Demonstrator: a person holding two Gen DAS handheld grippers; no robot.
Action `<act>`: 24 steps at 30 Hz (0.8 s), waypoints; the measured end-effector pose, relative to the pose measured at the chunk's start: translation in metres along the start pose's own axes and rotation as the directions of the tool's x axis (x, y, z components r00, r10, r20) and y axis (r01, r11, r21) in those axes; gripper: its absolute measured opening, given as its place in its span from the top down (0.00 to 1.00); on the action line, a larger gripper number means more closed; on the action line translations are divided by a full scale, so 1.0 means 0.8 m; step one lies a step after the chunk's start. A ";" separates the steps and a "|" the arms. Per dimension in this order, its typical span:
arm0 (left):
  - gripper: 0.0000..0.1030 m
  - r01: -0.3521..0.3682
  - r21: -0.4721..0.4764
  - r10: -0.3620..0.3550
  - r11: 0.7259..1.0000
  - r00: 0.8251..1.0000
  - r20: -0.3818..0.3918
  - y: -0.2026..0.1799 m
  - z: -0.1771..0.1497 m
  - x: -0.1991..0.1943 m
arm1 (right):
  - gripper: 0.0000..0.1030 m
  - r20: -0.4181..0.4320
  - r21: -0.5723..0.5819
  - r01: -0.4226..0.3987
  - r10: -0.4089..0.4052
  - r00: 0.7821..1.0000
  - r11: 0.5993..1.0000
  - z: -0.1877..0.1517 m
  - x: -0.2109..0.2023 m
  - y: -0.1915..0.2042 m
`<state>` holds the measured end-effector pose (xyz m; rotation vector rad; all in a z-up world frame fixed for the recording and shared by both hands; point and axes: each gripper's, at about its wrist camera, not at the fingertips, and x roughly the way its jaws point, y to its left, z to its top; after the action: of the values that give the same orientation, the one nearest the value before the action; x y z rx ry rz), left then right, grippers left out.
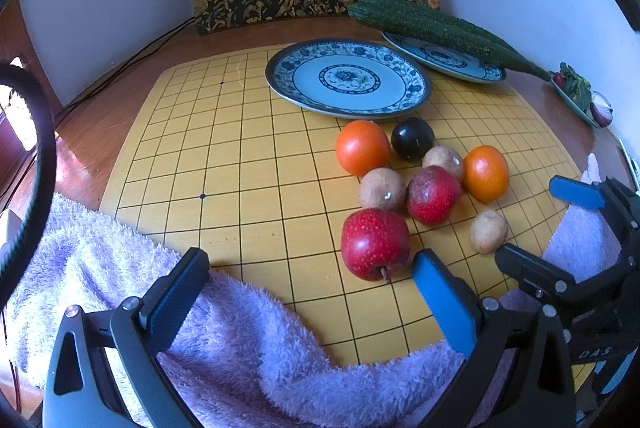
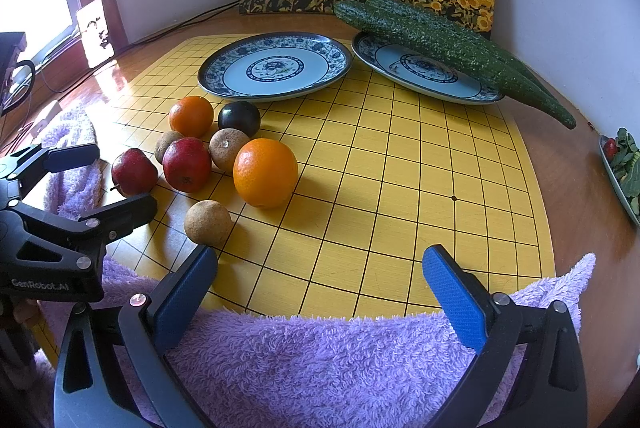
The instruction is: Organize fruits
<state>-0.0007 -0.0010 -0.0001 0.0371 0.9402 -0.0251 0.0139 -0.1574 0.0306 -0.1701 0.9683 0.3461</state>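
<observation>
While both tools, left tool (image 1: pixel 312 292) and right tool (image 2: pixel 320 292), hover spread apart and empty, all eight loose fruits (image 2: pixel 265 171) sit clustered ahead on the yellow grid board (image 2: pixel 400 187), blue-patterned porcelain plate (image 2: pixel 276 67) beyond bare, so sorting looks unstarted.

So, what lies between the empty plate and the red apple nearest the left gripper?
In the left wrist view, an orange and a brown fruit lie between the empty plate and the apple.
</observation>
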 end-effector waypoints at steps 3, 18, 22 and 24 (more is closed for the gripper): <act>0.00 -0.002 0.000 0.002 1.000 1.000 -0.004 -0.001 0.000 0.000 | 0.00 0.000 0.000 0.000 0.000 1.000 1.000 0.000 0.000 0.000; 0.00 -0.002 0.002 0.002 1.000 1.000 -0.002 0.000 -0.001 0.000 | 0.00 -0.005 0.000 0.000 0.000 1.000 1.000 0.001 0.001 0.000; 0.00 -0.001 0.005 0.001 1.000 1.000 -0.005 -0.001 -0.002 -0.001 | 0.00 -0.005 -0.001 0.000 0.000 1.000 1.000 0.001 0.001 0.001; 0.00 -0.001 0.005 0.001 1.000 1.000 -0.008 -0.001 -0.002 -0.001 | 0.00 -0.005 0.000 0.000 0.000 1.000 1.000 0.001 0.002 0.001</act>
<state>-0.0024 -0.0018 -0.0002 0.0422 0.9478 -0.0267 0.0148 -0.1564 0.0299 -0.1708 0.9730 0.3457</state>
